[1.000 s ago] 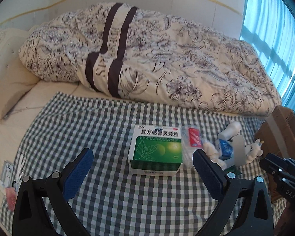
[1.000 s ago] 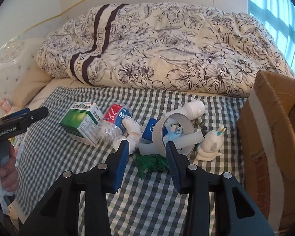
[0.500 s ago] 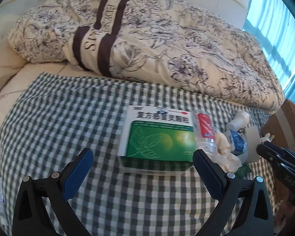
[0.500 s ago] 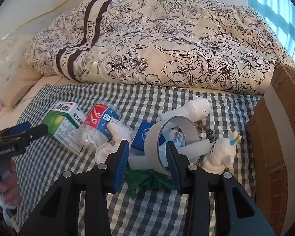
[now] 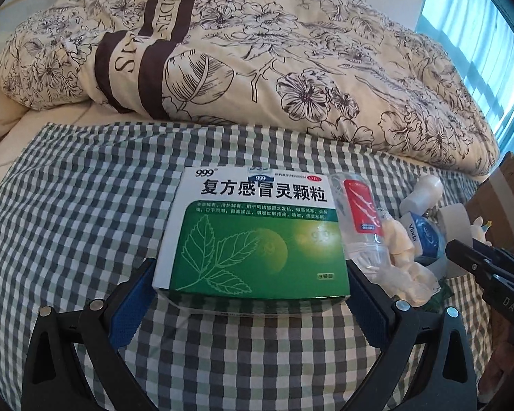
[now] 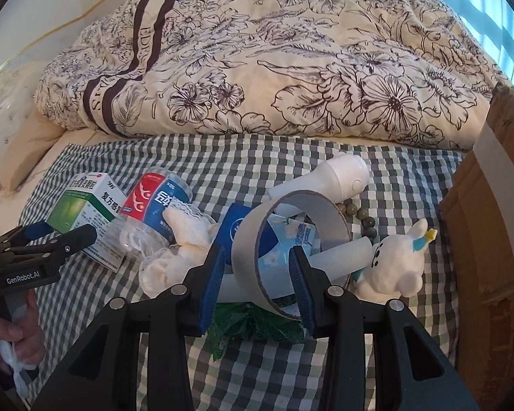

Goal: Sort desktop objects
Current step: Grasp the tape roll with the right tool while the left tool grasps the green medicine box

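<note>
Since the earlier frame, left gripper has advanced: its spread jaws now flank the green-and-white cardboard medicine box, apparently touching its sides. Right gripper, jaws partly spread, straddles the grey cardboard tape ring. Sorting seems barely begun; the brown cardboard carton waits right. Everything lies on a checked cloth over a bed, floral duvet far.

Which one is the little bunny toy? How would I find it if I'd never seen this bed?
Start at the big brown cardboard box on the right edge of the checked cloth. Just left of it, at the end of the pile of things, lies the bunny toy. It is the only small white animal there, with rounded ears and a blue and yellow tuft on its head.
</note>
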{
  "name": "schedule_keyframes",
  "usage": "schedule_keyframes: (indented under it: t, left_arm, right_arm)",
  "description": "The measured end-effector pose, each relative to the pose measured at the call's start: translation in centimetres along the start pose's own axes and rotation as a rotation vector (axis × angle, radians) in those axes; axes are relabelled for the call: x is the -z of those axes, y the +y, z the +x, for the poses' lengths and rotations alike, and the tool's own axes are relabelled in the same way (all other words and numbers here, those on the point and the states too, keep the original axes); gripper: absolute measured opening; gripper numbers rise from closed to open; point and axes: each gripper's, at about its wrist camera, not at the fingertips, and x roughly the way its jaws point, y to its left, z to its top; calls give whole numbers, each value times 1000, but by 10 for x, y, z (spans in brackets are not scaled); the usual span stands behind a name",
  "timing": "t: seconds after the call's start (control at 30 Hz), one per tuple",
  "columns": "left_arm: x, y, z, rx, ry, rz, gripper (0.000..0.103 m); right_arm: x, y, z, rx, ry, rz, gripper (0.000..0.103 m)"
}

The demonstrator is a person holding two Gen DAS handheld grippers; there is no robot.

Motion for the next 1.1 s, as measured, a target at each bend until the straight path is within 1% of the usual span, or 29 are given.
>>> schedule_keyframes:
  t: [0.13, 0.2, 0.27, 0.3, 0.33, 0.37, 0.53, 0.57, 0.6, 0.83, 1.1]
  left_arm:
    - [1, 0, 3, 2, 6, -1, 103]
    - [2, -1, 5, -17, 8, -1, 94]
    - [3, -3, 5, -25, 4, 6, 94]
    - [3, -3, 4, -24, -1, 10, 93]
    - [4, -4, 3, -18, -4, 12, 93]
    - [5, -4, 2, -12, -6, 10, 93]
    - [7, -1, -5, -2, -16, -6, 92]
    - [7, -1, -7, -2, -20, -6, 92]
    - [7, -1, -10, -2, -25, -6, 92]
    - [2, -4, -38, 5, -73, -4, 92]
    - [-1, -12, -73, 8, -118, -4, 92]
  right_arm:
    - [0, 0, 3, 0, 4, -1, 39]
    - [0, -1, 4, -2, 3, 4, 39]
    - [0, -2, 4, -6, 4, 9, 38]
    - [0, -2, 5, -5, 5, 10, 32]
    - [1, -2, 5, -10, 8, 11, 29]
    - [1, -2, 5, -26, 12, 16, 22]
    - [2, -1, 3, -46, 11, 26, 15]
    - [2, -1, 2, -53, 10, 31, 8]
    - [3, -2, 0, -56, 10, 36, 4]
    - [5, -2, -22, -81, -15, 55, 4]
    - [1, -3, -66, -104, -88, 59, 4]
